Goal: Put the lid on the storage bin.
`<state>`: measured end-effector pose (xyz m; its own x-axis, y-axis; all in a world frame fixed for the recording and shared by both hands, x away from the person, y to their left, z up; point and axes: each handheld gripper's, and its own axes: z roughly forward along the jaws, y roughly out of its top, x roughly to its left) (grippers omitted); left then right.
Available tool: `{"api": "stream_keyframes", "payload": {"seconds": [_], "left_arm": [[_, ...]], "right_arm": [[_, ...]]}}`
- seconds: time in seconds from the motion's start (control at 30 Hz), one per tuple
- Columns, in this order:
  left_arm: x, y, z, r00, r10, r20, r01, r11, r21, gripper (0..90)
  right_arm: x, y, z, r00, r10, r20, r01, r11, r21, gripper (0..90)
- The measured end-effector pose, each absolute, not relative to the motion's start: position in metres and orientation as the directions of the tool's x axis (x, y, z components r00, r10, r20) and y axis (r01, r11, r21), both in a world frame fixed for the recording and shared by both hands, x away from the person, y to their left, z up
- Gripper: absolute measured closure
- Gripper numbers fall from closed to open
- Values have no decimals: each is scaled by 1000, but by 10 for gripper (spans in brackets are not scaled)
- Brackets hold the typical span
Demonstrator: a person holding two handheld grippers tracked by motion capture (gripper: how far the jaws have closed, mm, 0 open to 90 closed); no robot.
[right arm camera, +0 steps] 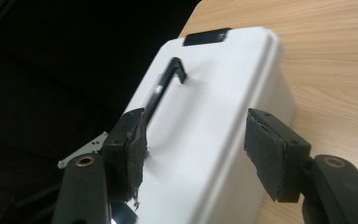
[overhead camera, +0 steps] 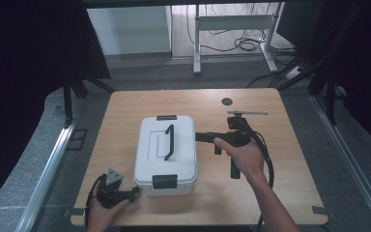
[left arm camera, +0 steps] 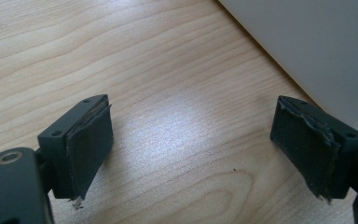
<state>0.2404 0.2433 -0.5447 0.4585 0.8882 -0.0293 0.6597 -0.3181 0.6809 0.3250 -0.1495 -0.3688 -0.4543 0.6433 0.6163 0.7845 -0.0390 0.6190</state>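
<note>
1 white box (overhead camera: pixel 165 154) sits near the middle of the table (overhead camera: pixel 290 193) and serves as my landmark. Its long axis runs from the near edge of the table toward the far edge, and the black handle (overhead camera: pixel 169 142) on its lid runs the same way. I count 2 black latches on the box: 1 at its far end (overhead camera: pixel 166 117) and 1 at its near end (overhead camera: pixel 164 181). My right gripper (overhead camera: pixel 200 137) lies just to the right of the box, pointing at its long right side, jaws spread apart with nothing between them; in the right gripper view the box lid and handle lie just beyond the pads. My left gripper (overhead camera: pixel 134 193) rests at the near left corner of the box, jaws also spread wide over bare wood. I judge the right gripper nearer to the handle. 1 thin metal rod (overhead camera: pixel 248 112) lies well to the right of the box, beyond its far end.
</note>
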Motion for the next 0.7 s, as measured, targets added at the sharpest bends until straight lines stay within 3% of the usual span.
{"api": "stream_keyframes", "payload": {"seconds": [0.7], "left_arm": [[240,243,-545,456,890,-31,658,-313,685,129]], "right_arm": [[295,-239,-434,-400,659,637,779,-122,615,360]]}}
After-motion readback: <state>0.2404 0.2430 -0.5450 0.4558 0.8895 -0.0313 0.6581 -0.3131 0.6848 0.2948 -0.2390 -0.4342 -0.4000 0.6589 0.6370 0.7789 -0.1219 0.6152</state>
